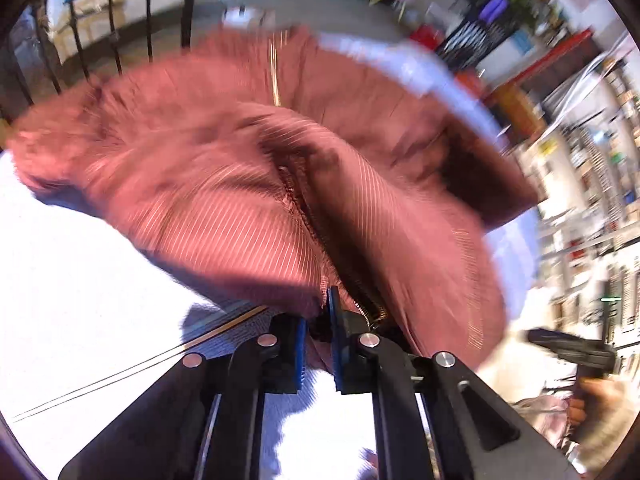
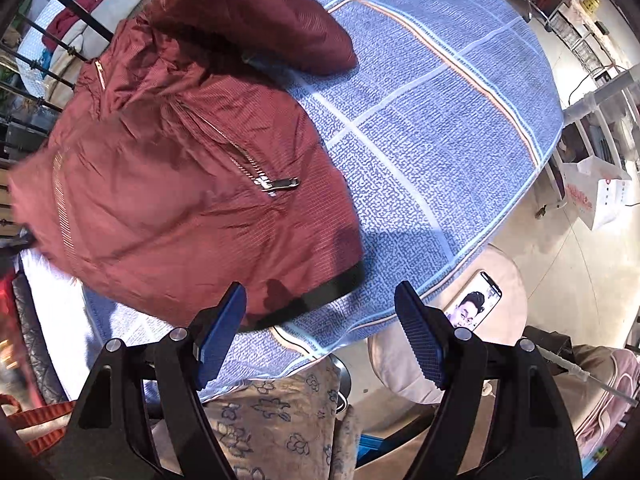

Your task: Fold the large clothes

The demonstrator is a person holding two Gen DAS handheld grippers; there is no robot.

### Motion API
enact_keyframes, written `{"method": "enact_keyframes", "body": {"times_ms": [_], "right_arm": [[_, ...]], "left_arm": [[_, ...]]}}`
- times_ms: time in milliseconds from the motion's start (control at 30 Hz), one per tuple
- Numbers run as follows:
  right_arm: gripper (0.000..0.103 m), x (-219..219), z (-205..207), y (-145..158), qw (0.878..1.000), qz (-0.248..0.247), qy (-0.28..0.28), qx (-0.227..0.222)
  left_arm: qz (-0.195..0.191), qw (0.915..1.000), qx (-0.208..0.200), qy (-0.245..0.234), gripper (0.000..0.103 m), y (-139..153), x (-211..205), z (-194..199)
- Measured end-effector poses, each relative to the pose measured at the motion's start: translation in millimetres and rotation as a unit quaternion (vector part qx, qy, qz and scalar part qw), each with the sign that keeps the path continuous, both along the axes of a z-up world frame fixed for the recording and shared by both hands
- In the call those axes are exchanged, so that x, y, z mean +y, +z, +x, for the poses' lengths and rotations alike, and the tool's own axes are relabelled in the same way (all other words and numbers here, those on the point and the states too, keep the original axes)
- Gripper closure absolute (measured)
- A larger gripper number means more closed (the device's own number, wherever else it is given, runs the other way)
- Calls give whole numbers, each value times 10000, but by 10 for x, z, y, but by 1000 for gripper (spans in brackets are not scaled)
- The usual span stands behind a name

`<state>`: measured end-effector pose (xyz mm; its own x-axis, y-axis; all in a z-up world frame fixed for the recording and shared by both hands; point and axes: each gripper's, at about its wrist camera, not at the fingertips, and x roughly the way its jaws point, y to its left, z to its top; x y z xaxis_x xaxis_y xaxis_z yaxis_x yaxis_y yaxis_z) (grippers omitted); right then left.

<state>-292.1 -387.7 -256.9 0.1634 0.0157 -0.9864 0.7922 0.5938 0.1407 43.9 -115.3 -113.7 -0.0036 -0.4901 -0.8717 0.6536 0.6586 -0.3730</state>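
Observation:
A maroon zip-up jacket [image 2: 180, 184] with a hood [image 2: 260, 20] lies bunched on a round table under a blue checked cloth [image 2: 440, 120]. Its silver zipper pull [image 2: 280, 184] faces up and a black hem band [image 2: 320, 294] lies nearest me. My right gripper [image 2: 320, 336] hangs open just above that hem, with nothing between its blue pads [image 2: 420, 340]. In the blurred left wrist view, my left gripper [image 1: 318, 340] is shut on a fold of the jacket [image 1: 240, 184] beside the zipper teeth [image 1: 372, 312]. The right gripper [image 1: 572, 350] shows there at the far right, in a hand.
A phone [image 2: 476, 304] with a lit screen lies on a beige seat beside the table edge. Black metal railing [image 1: 112, 40] stands behind the table. A white bag [image 2: 600, 196] sits on the floor at right. Floral fabric [image 2: 280, 412] is just below my right gripper.

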Motion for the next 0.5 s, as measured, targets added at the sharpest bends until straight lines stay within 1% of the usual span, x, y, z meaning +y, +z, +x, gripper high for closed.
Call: {"method": "enact_keyframes", "body": {"times_ms": [67, 100, 133, 167, 200, 267, 300, 333, 367, 433, 500], "right_arm": [[27, 13, 62, -29, 9999, 76, 11, -93], [27, 23, 92, -35, 9999, 99, 50, -118], [27, 41, 133, -46, 9998, 116, 125, -131], [27, 56, 157, -56, 9996, 129, 191, -135], [27, 77, 190, -78, 9994, 157, 273, -120], [27, 104, 241, -126, 9991, 203, 382, -30], [27, 105, 260, -152, 9990, 186, 401, 20], [27, 93, 276, -180, 9991, 162, 396, 65], [27, 78, 284, -208, 9991, 157, 387, 96], [27, 13, 278, -279, 9991, 164, 351, 185], [27, -52, 259, -322, 9991, 72, 327, 262]], "left_arm": [[-92, 9986, -526, -24, 96, 497, 294, -42], [-98, 9974, -717, -5, 96, 689, 473, -49], [-60, 9970, -767, 18, 96, 812, 666, -48], [-46, 9972, -747, 59, 101, 894, 770, -38], [50, 9967, -787, 190, 101, 931, 938, -9], [371, 9946, -864, 445, 100, 886, 1250, 0], [573, 9932, -819, 594, 95, 777, 1374, 31], [766, 9911, -786, 757, 75, 662, 1466, 58], [914, 9883, -759, 958, 57, 538, 1571, 66], [888, 9878, -587, 1134, 52, 370, 1701, 61], [890, 9901, -364, 1022, 41, 131, 1684, -31]]}}
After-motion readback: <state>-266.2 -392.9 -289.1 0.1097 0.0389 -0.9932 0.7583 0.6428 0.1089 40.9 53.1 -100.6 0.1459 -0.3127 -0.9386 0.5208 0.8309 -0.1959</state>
